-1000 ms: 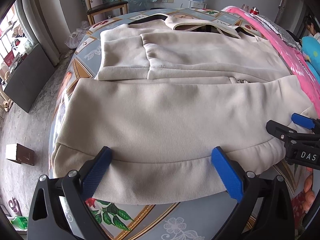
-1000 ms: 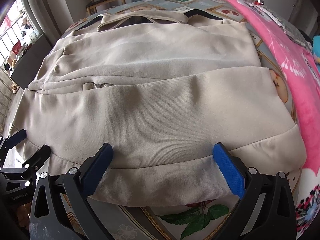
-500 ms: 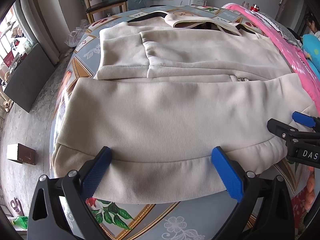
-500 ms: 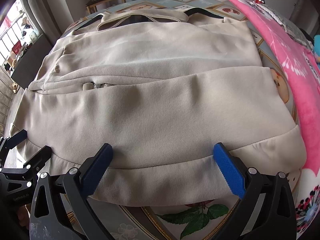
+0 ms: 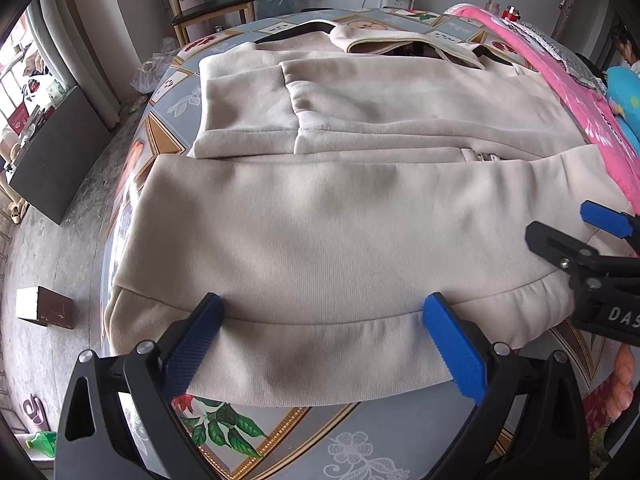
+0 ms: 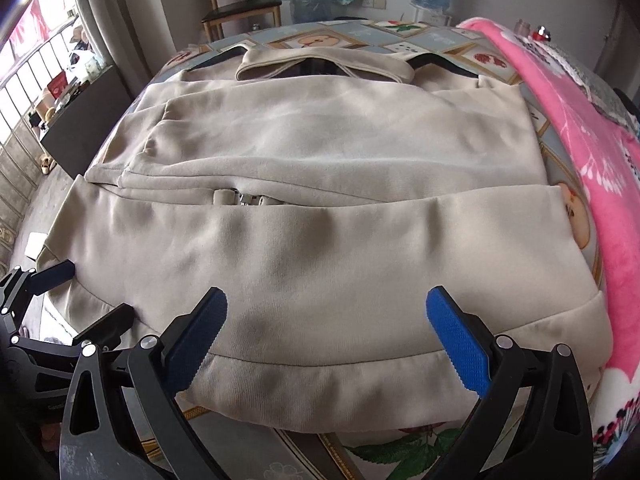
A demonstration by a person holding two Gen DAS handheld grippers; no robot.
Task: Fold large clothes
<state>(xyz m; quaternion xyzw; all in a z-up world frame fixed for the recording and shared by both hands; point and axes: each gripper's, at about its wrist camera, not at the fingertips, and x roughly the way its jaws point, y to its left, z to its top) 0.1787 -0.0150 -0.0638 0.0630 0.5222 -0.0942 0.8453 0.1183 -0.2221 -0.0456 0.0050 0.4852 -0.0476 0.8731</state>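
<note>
Both tools stand spread wide at the table's [image 5: 380,444] near edge: the left gripper [image 5: 324,344] and the right gripper [image 6: 326,340] each hang over the ribbed hem, pinching nothing. The beige sweatshirt [image 5: 340,220] lies flat across the table, hem nearest, sleeves folded over the middle, collar [image 6: 324,64] toward the far edge, a pink blanket [image 6: 580,128] along the right edge. It looks thick, soft and limp, likely to sag; the doubled hem band seems the firmest hold

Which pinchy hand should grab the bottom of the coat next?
Neither beats the other: left gripper and right gripper both hover open over the beige jacket's near hem, so probably both together.
</note>
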